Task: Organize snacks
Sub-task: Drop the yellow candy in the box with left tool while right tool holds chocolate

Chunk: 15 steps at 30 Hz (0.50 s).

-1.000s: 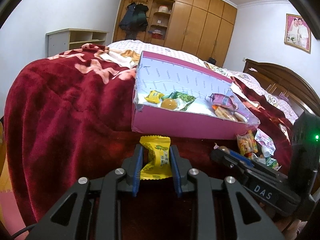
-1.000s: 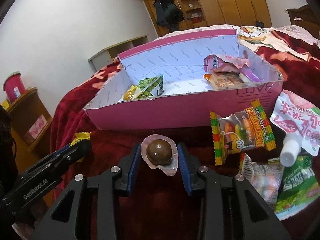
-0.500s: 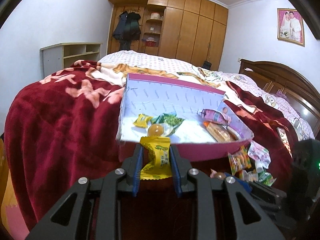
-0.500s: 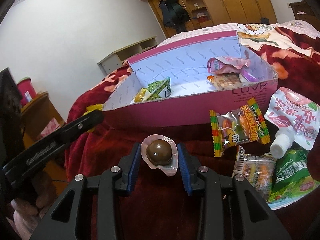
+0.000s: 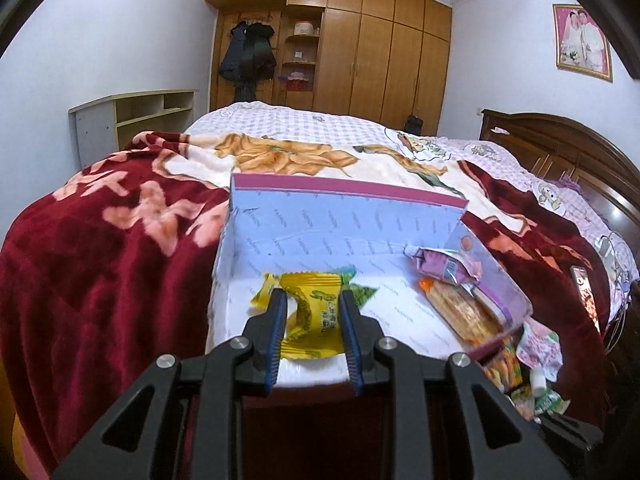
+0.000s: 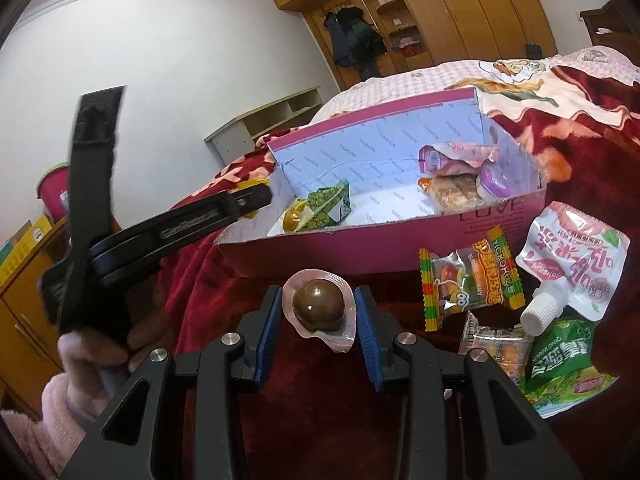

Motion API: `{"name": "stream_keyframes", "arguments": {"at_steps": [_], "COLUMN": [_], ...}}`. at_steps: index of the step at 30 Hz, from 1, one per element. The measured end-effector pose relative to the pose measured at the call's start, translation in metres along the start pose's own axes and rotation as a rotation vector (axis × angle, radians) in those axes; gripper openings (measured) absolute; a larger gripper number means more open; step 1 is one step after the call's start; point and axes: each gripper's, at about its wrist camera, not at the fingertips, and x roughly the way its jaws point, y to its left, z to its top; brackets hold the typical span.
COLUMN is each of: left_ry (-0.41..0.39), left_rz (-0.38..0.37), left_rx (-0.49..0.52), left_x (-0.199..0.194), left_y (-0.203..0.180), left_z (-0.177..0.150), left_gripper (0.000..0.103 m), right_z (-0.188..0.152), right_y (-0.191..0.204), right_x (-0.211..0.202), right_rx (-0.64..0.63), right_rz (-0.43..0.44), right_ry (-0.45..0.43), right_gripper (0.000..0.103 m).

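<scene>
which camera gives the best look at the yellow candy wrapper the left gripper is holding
The left wrist view: the yellow candy wrapper fills the centre, pinched in the left gripper above the pink box. The right wrist view shows only a yellow sliver behind that gripper's fingers.

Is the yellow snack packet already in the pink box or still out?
Out: the yellow snack packet is clamped in the left gripper, held above the pink box, not lying on its floor.

We see our right tool clamping a sealed brown egg above the red blanket, while our left tool carries a yellow packet at the pink box.
</scene>
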Motion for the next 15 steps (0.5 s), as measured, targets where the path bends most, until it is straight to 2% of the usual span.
{"name": "stream_keyframes", "arguments": {"at_steps": [15], "left_ry": [0.033], "left_rz": [0.018], "left_rx": [0.035], "left_x": [0.052], "left_y": [-0.004], "left_z": [0.025], "left_gripper": [0.028], "right_z": [0.016], "right_y": [0.0], "right_x": [-0.01], "right_rx": [-0.02], "right_rz": [-0.037], "right_ry": [-0.036], "right_gripper": [0.037]}}
